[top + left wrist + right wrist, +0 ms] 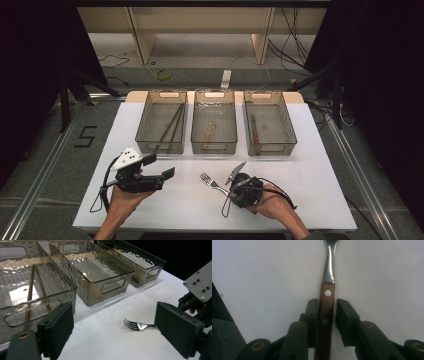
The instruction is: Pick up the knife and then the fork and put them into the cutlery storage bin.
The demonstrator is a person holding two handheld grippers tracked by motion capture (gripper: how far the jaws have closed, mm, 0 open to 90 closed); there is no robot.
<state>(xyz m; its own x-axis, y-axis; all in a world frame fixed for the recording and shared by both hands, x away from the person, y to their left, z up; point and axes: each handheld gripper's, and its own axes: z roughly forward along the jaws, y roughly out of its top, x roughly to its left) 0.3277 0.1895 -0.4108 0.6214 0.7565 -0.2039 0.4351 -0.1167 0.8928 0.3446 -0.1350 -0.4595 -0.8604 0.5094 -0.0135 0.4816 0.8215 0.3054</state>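
A person seated at the bottom edge of the high view holds a black two-jaw gripper in each hand over a white table (310,150). The right gripper (226,190), at lower right of centre in that view, lies low over a steel fork with a brown wooden handle (212,183), whose tines point toward the upper left of the frame. In the right gripper view the fork's handle (326,322) runs straight up the middle of the frame between the two black jaws; the left jaw pad (313,315) looks to be touching the wood, while a thin strip of white table shows between the handle and the right pad (344,317), so the jaws stand narrow around the handle without a full clamp. The fork rests flat on the table.

The left gripper (161,167), at lower left of centre in the high view, hangs just above the table with its jaws wide apart and nothing between them. In the left gripper view its two pads frame the fork's tines (135,325) lying on the white surface beyond.

Three clear smoky plastic bins stand side by side across the middle of the high view. The left bin (148,120) holds a pair of dark brown chopsticks (171,127), the middle bin (197,125) a wooden-handled utensil (208,132), and the right bin (287,122) a brown-handled knife (254,129).
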